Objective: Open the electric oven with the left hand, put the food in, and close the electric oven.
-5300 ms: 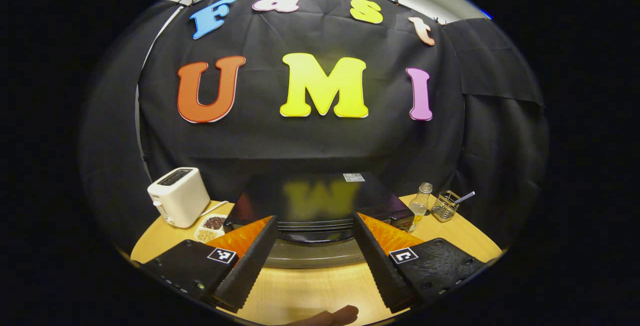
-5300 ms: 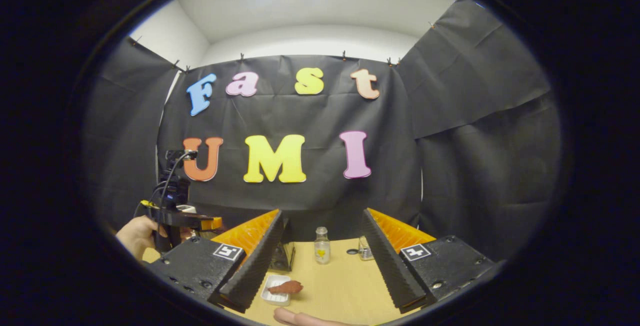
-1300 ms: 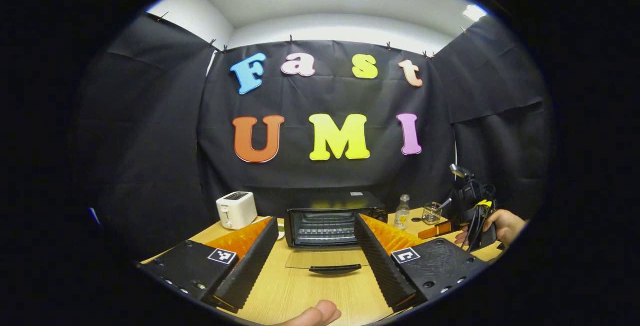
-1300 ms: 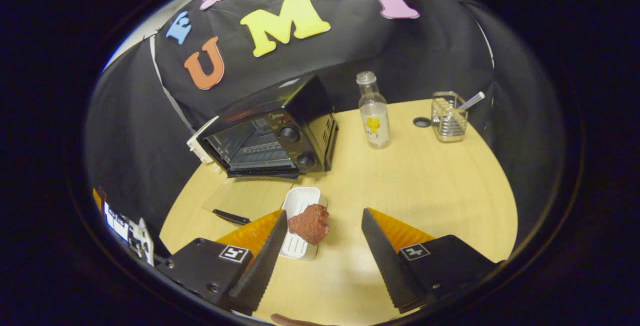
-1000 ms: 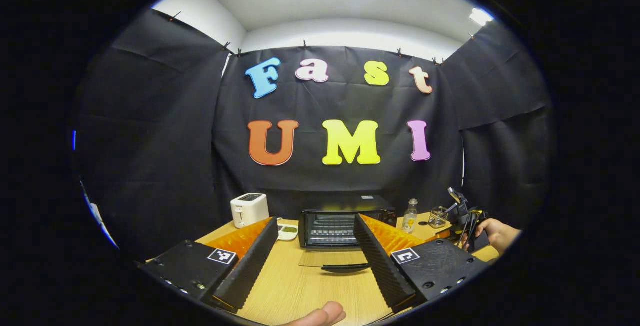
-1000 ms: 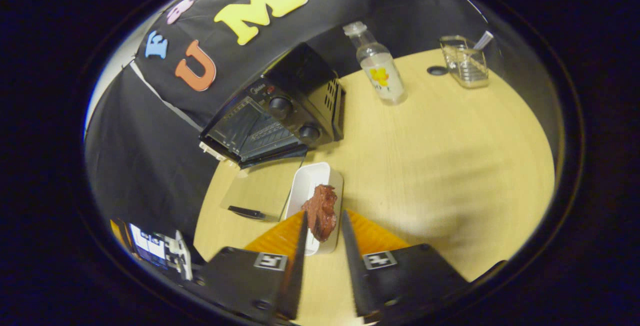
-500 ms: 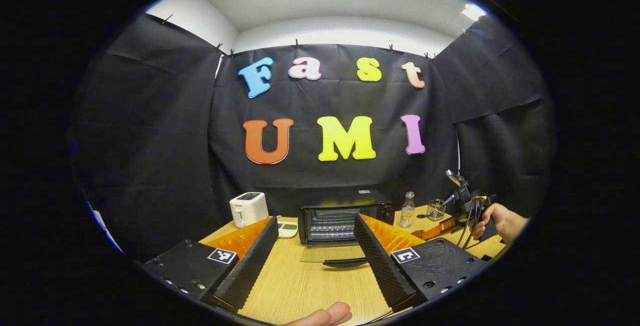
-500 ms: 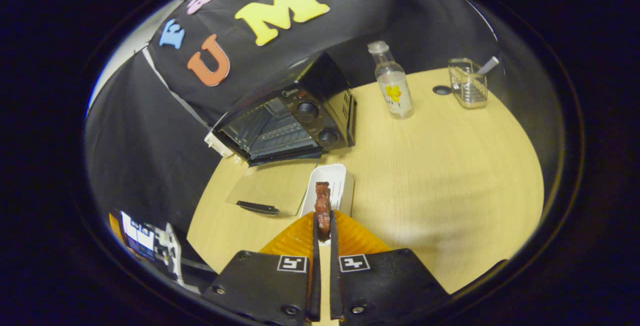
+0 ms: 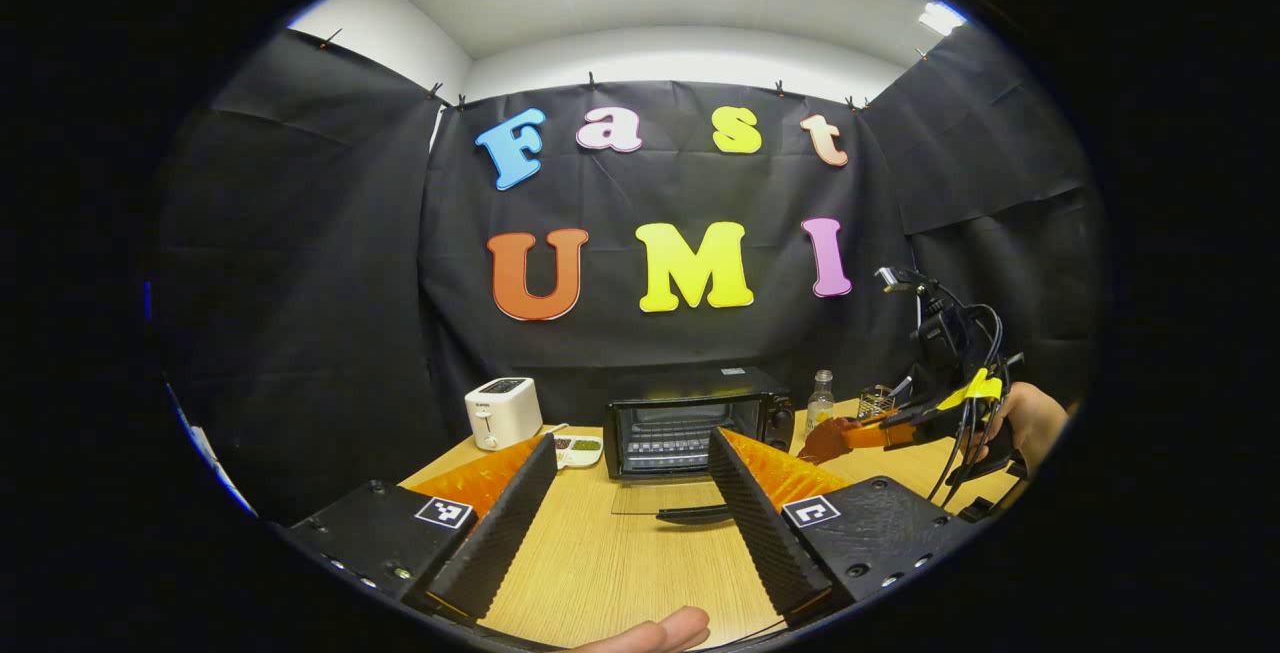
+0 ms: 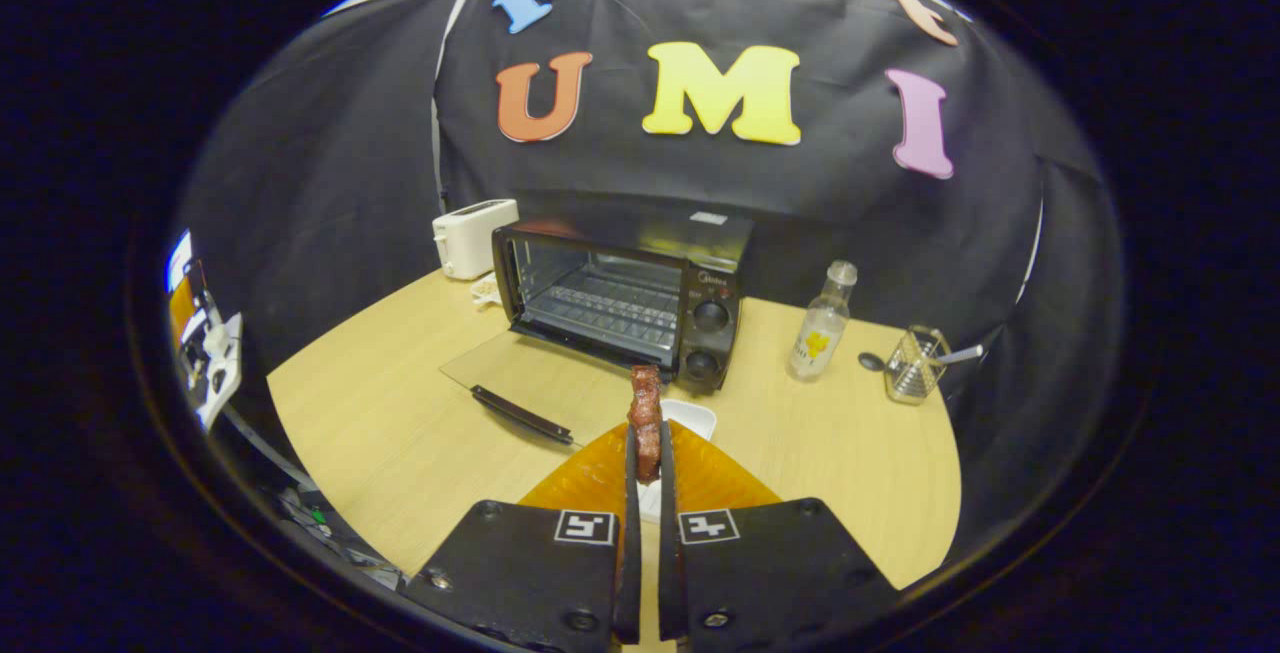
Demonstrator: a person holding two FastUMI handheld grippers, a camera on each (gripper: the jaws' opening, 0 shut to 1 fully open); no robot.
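Pinching the food [image 10: 645,411] between pressed-together fingers, the right tongs [image 10: 646,478] hold it above the counter [image 10: 840,453], with the open electric oven [image 10: 620,308] at 12 o'clock. The left tongs [image 9: 625,508] hang spread and empty; loading and closing remain.

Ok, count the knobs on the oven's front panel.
2. Both sit on the oven panel right of the open cavity: an upper knob and a lower knob directly beneath. None looks hidden.

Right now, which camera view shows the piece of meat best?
The right gripper view: the piece of meat stands close and centred, pinched in the right claw. The left gripper view shows it small and far, at that claw's tip, near the oven.
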